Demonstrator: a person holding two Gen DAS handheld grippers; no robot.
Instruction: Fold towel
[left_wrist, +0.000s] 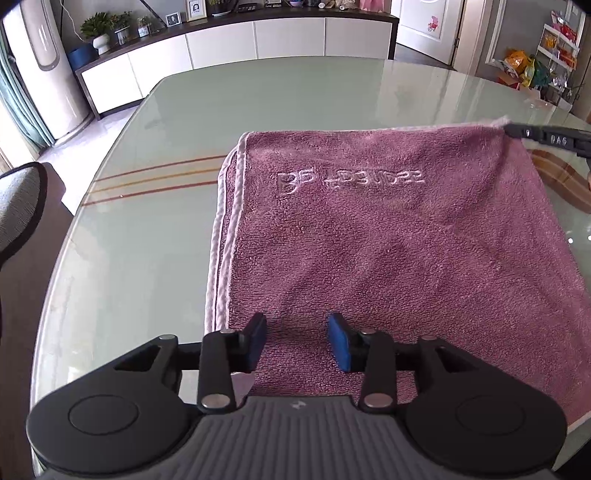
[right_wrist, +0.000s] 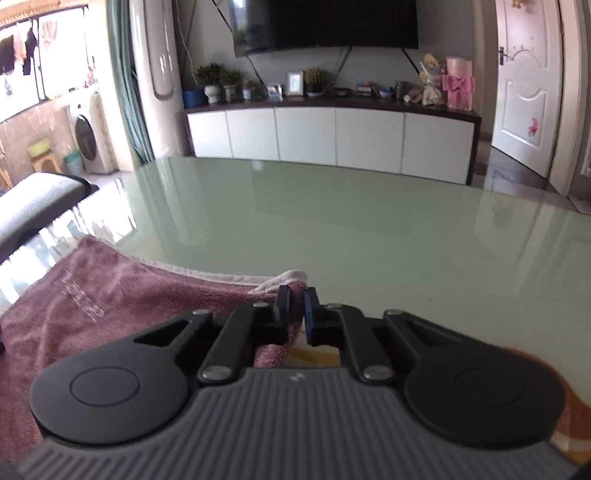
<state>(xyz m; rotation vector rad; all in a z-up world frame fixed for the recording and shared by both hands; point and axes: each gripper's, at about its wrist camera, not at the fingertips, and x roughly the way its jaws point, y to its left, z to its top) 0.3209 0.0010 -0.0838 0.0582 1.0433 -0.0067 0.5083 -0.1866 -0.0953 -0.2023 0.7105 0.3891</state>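
A mauve-pink towel (left_wrist: 388, 236) with white hems and embossed lettering lies folded double on the glass table. My left gripper (left_wrist: 297, 338) is open, its blue pads (left_wrist: 340, 345) hovering just over the towel's near edge, holding nothing. My right gripper (right_wrist: 297, 299) is shut on the towel's far right corner (right_wrist: 291, 277), lifting it slightly; it also shows in the left wrist view (left_wrist: 517, 131) at that corner. The towel (right_wrist: 129, 291) spreads to the left in the right wrist view.
The pale green glass table (left_wrist: 258, 103) curves away at its far and left edges. A grey chair (left_wrist: 18, 206) stands at the left. A white sideboard (right_wrist: 332, 136) with plants and frames stands beyond the table.
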